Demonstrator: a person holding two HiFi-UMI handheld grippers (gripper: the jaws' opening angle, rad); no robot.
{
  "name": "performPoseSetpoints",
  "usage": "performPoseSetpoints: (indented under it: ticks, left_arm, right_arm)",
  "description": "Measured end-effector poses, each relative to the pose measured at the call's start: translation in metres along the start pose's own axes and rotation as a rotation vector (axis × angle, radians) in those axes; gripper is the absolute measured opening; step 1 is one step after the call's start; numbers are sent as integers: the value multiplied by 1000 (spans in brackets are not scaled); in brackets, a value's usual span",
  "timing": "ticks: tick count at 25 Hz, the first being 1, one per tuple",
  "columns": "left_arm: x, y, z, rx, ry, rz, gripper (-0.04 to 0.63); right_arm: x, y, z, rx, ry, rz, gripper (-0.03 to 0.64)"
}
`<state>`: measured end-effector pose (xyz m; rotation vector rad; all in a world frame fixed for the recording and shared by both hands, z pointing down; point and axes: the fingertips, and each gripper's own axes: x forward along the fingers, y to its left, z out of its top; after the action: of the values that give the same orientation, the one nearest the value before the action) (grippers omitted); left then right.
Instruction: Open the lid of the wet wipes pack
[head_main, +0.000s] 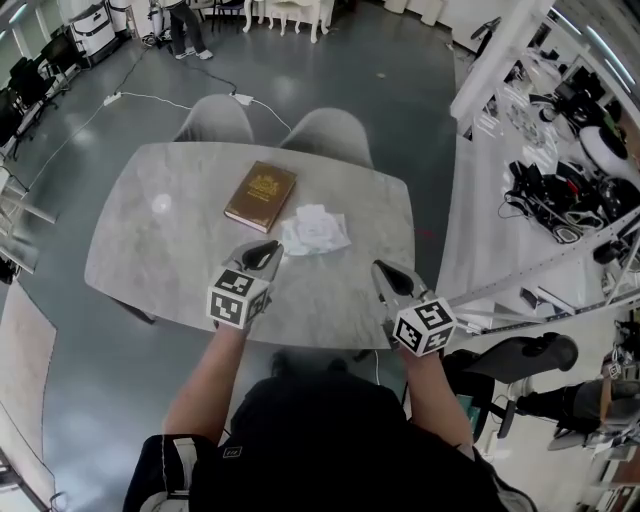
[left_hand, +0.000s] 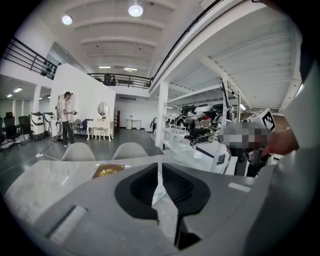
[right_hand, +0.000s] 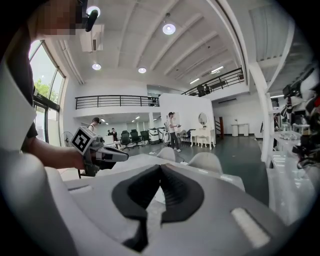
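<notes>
- Left gripper (head_main: 269, 250): fingers a narrow slit apart, nothing between; wipes (head_main: 316, 231) lay near, ahead to their right
- Right gripper (head_main: 386, 271): fingers pressed together, empty

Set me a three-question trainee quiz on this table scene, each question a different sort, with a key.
1. True or false: in the head view, the brown book lies on the table to the left of the white wipes pack.
2. Which has its jaws fully together? A) left gripper B) right gripper C) neither
3. How many chairs stand at the table's far side?
Key: 1 true; 2 B (the left gripper's jaws show a narrow gap with nothing between them); 3 two.
</notes>
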<state>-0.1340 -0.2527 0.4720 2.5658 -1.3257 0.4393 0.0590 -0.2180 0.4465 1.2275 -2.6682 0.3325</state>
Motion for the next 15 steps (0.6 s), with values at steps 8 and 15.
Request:
performPoseSetpoints:
  ticks: [8, 15]
  left_arm:
    - [5, -23, 45, -6, -63, 50, 35]
    - [17, -41, 61, 7, -75, 38, 34]
  right_arm:
    - [-30, -24, 16, -26, -72, 24, 3]
    - [-42, -32, 27, -27, -95, 34, 2]
